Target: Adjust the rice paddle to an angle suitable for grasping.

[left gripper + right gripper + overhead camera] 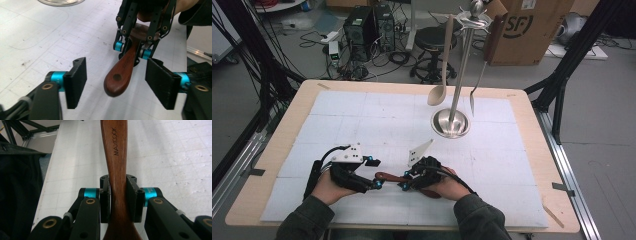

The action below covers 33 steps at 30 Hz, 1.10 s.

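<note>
The table (287, 150) carries a white mat (362, 120), with a metal stand (451, 122) far back. Near the front edge, the right gripper (404, 184) is clamped on a dark wooden handle (122, 70) — just above the mat. The left gripper (116, 83) gapes wide — its pads (77, 82) flank the handle's end without touching.

grey floor behind the table holds a black stool (432, 50), cardboard box (527, 30), computer towers (369, 25).

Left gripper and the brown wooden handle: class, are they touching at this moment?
Apart. In the left gripper view the left gripper has open jaws with clear gaps on both sides of the wooden handle, which the right gripper clamps.
</note>
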Each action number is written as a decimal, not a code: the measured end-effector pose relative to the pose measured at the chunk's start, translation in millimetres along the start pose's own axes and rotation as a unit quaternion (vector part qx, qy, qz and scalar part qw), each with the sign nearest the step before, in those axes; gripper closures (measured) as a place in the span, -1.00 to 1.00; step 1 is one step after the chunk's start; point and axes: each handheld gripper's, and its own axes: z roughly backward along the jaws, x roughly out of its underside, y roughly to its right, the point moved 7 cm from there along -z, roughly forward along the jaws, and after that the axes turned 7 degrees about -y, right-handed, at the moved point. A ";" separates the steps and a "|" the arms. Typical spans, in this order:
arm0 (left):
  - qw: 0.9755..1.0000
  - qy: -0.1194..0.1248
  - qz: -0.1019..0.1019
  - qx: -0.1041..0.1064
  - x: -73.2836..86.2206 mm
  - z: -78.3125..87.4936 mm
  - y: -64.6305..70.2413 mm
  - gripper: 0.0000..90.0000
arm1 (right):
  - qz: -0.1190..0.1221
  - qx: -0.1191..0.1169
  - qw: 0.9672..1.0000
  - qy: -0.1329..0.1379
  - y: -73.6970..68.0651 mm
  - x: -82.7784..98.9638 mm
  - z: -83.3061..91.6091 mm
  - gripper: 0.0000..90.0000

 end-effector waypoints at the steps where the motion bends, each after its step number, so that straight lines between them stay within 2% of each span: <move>1: 1.000 0.002 0.003 -0.003 0.4 0.4 -1.0 -0.30 | -0.001 0.001 1.000 0.001 0.4 0.1 0.8 0.68; 3: 1.000 0.001 0.006 -0.011 1.3 1.8 -3.8 -0.40 | -0.001 0.004 1.000 0.001 1.0 0.3 2.2 0.68; 10: 1.000 0.005 0.012 -0.019 2.7 5.1 -7.7 -0.42 | -0.010 0.007 1.000 0.011 2.6 0.4 7.9 0.68; 15: 1.000 0.005 0.014 -0.023 4.0 6.3 -10.4 -0.42 | -0.021 0.012 0.999 0.032 4.4 -1.4 17.0 0.68; 25: 1.000 0.005 0.015 -0.025 5.0 5.5 -10.8 -0.36 | -0.061 0.019 0.995 0.080 9.2 -7.0 39.0 0.69; 30: 1.000 0.002 0.011 -0.023 5.3 4.5 -9.7 -0.33 | -0.079 0.023 0.992 0.097 11.5 -9.7 44.7 0.69; 33: 1.000 0.001 0.010 -0.021 5.4 3.3 -9.1 -0.31 | -0.085 0.026 0.992 0.094 12.4 -10.3 45.2 0.69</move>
